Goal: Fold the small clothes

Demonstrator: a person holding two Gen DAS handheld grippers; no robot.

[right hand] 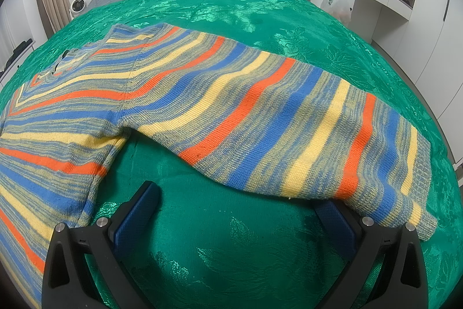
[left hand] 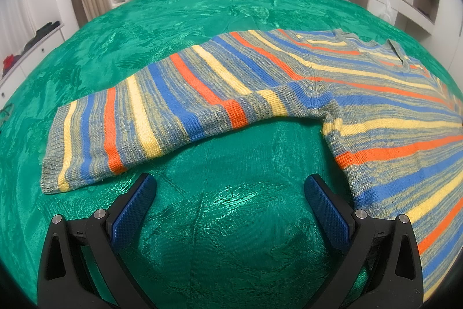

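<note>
From the left wrist camera, I saw my left claw spread wide, empty, over the green bedspread. The striped sweater lay flat on the bed, one sleeve reaching left just beyond the fingertips; its body ran off the right edge, so the hem was cut off.

From the right wrist camera, my right claw also stood spread apart, gripping nothing. The sweater's other sleeve stretched right, its cuff draped across the right finger, hiding the tip. The sweater's body left the frame on the left.
</note>
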